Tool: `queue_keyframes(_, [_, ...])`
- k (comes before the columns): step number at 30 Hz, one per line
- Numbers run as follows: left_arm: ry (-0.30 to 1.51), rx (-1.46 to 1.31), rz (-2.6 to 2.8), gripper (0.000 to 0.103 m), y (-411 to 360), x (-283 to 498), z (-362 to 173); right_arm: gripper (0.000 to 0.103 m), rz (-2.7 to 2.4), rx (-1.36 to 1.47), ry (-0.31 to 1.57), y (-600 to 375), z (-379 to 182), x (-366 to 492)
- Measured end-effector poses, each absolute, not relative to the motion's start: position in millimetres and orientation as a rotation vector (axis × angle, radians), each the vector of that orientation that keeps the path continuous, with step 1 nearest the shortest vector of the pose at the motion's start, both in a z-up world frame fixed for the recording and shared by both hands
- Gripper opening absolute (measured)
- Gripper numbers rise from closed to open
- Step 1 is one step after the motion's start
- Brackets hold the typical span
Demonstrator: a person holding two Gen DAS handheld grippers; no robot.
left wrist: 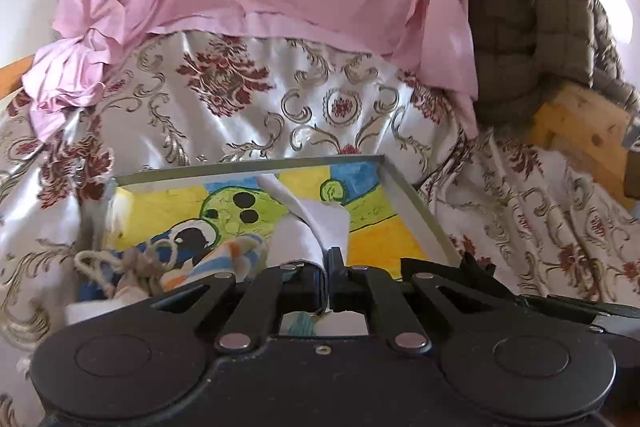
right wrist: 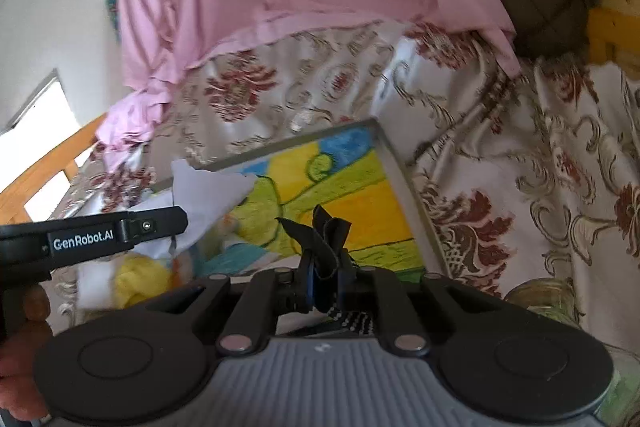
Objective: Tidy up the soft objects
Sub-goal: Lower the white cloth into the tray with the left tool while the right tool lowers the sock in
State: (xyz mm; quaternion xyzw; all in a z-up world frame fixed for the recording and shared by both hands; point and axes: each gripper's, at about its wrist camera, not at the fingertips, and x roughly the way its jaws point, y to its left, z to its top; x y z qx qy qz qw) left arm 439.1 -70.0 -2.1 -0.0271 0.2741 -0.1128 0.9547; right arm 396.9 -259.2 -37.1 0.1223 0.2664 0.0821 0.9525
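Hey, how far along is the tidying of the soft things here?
Done: nothing looks sorted yet. In hand: the left gripper is shut on a white cloth, and the right gripper is shut on a black cloth, both over the painted tray. Left: a striped cloth and yarn lie in the tray, with something yellow beside them.

The left gripper [left wrist: 326,279] has a matte black body with two round discs, black linkage arms and silver rivets, while the right gripper [right wrist: 324,279] has the same black linkage on a ribbed grey housing, and white "GenRobot.AI" lettering marks a black finger.
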Motion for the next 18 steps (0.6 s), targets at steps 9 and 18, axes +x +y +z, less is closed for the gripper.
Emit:
queue_keyframes(9, [0.703,-0.124,-0.250,0.004,-76,469,-25,0.011,0.149,0.307,0.607,-268,-54,417])
queue_keyframes(18, [0.759,-0.118,-0.234,0.014,-78,476,-32,0.012,0.168,0.285,0.626,-262,-57,420])
